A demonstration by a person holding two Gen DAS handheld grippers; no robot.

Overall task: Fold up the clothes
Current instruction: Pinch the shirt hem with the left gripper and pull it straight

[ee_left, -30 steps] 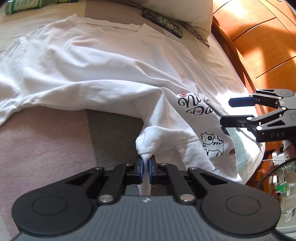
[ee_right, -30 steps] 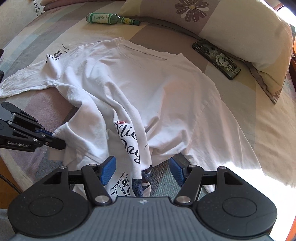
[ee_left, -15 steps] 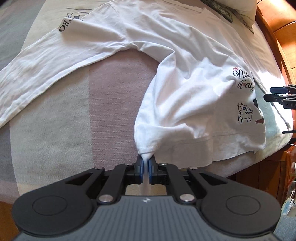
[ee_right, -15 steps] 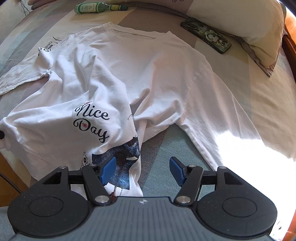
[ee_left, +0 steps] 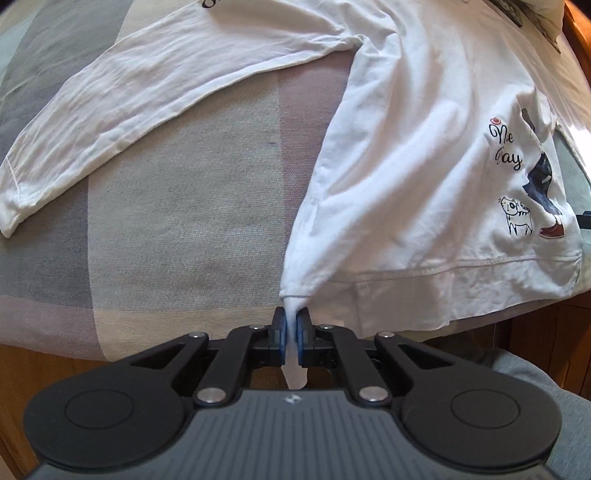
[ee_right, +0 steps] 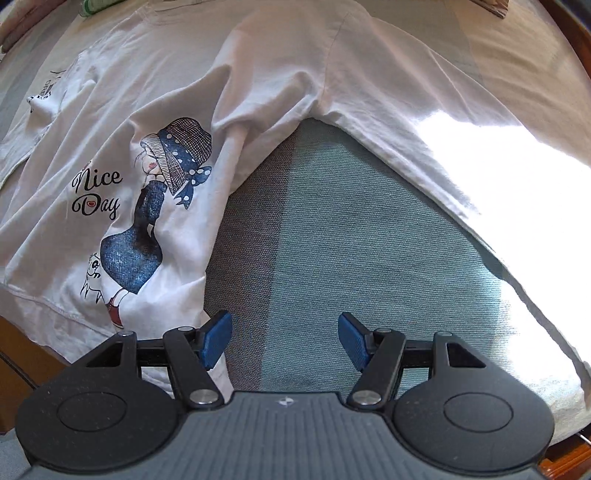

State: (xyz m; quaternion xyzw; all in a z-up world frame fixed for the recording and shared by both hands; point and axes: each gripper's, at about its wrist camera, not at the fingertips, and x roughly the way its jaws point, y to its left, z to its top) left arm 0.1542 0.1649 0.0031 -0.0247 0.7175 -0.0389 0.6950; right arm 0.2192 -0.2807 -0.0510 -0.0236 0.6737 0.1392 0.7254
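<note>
A white long-sleeved shirt [ee_left: 424, 155] with a "Nice Day" girl-and-cat print lies spread on the bed. My left gripper [ee_left: 291, 328] is shut on its lower hem corner at the bed's near edge, cloth pinched between the blue pads. One sleeve [ee_left: 129, 96] stretches out to the left. In the right wrist view the shirt [ee_right: 155, 177] shows its print, and my right gripper [ee_right: 284, 338] stands open over bare blue-green bedcover, its left pad [ee_right: 216, 338] just beside the shirt's other hem corner, nothing between the pads.
The striped bedcover [ee_left: 166, 221] fills the left wrist view, with the wooden bed frame [ee_left: 22, 387] below its edge. A grey trouser leg [ee_left: 535, 380] shows at lower right. Bright sunlight falls on the right sleeve [ee_right: 480, 147]. A green bottle [ee_right: 90, 4] lies at the far top left.
My left gripper has dragged the hem corner toward the bed's near edge, flattening the shirt's body. The right gripper has dropped lower and closer to the other hem corner, still open.
</note>
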